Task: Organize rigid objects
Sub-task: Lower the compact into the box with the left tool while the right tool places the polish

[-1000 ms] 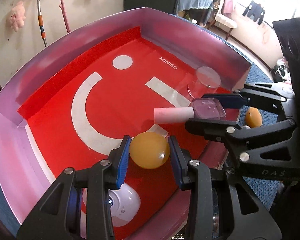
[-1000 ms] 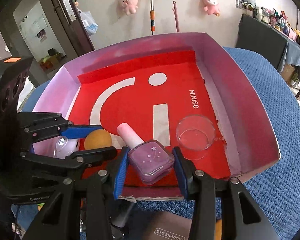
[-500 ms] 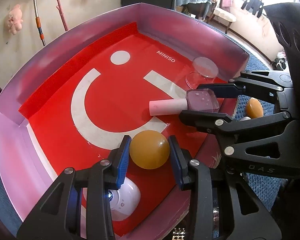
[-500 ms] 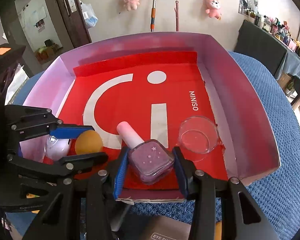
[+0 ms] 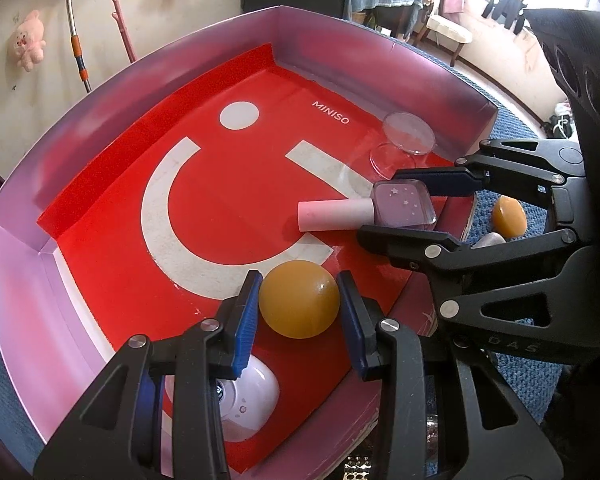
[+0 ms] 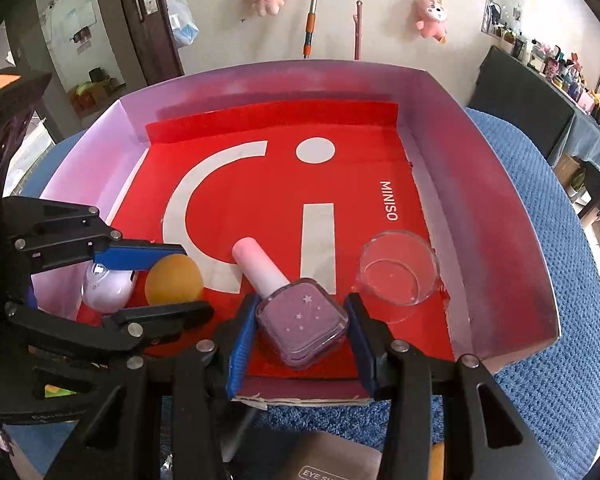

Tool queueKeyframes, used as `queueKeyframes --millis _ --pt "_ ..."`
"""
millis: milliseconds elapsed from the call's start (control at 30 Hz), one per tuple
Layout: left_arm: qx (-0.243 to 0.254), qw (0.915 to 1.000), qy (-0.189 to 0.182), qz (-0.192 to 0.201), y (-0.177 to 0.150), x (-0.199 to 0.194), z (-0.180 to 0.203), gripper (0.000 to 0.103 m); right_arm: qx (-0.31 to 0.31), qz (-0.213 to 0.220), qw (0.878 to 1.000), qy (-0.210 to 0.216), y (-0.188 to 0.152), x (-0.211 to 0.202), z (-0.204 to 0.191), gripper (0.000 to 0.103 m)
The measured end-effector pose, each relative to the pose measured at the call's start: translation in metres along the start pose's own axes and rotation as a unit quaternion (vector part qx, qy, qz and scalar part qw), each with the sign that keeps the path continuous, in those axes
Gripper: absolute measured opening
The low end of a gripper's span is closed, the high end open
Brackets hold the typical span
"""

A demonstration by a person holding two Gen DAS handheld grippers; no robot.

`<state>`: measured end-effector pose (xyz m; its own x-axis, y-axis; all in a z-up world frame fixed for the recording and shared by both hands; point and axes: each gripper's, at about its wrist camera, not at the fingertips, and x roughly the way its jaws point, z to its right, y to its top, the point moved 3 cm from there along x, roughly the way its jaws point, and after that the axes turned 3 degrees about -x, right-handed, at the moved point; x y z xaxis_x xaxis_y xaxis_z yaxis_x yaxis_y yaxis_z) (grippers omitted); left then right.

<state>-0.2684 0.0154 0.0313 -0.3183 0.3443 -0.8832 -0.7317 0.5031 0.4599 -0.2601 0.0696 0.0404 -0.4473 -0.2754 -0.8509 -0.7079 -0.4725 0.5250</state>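
Observation:
A red-floored box with purple walls [image 5: 340, 52] [image 6: 480, 200] lies on the table. My left gripper [image 5: 298, 278] [image 6: 194, 278] is shut on an orange ball [image 5: 299, 304] [image 6: 174, 282] low over the box's near edge. My right gripper [image 6: 302, 300] [image 5: 380, 205] is shut on a square lilac nail polish bottle [image 6: 302, 322] [image 5: 402, 204]; its pink cap points into the box. Whether ball or bottle rests on the floor I cannot tell.
A clear glass dish [image 6: 398, 272] [image 5: 408, 134] stands by the box's right wall. A white egg-shaped gadget [image 5: 252, 400] [image 6: 108, 290] lies in the near left corner. Outside, on the blue cloth [image 6: 540, 360], are another orange ball [image 5: 510, 216] and an eye shadow case [image 6: 332, 464].
The right gripper has rolled slightly and shifted a little with the bottle between its pads. The left gripper and its ball have stayed in place.

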Motion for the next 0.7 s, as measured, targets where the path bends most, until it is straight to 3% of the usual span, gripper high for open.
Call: queueKeyframes --millis 500,700 --pt "0.005 1.0000 0.000 0.003 0.0011 0.0015 0.0005 0.037 -0.003 -0.003 1.000 -0.003 -0.0010 0.0003 -0.0002 0.047" --pt "0.007 0.9998 0.013 0.012 0.0012 -0.0006 0.0003 0.045 0.002 -0.002 1.000 0.000 -0.0016 -0.0009 -0.0003 0.047"
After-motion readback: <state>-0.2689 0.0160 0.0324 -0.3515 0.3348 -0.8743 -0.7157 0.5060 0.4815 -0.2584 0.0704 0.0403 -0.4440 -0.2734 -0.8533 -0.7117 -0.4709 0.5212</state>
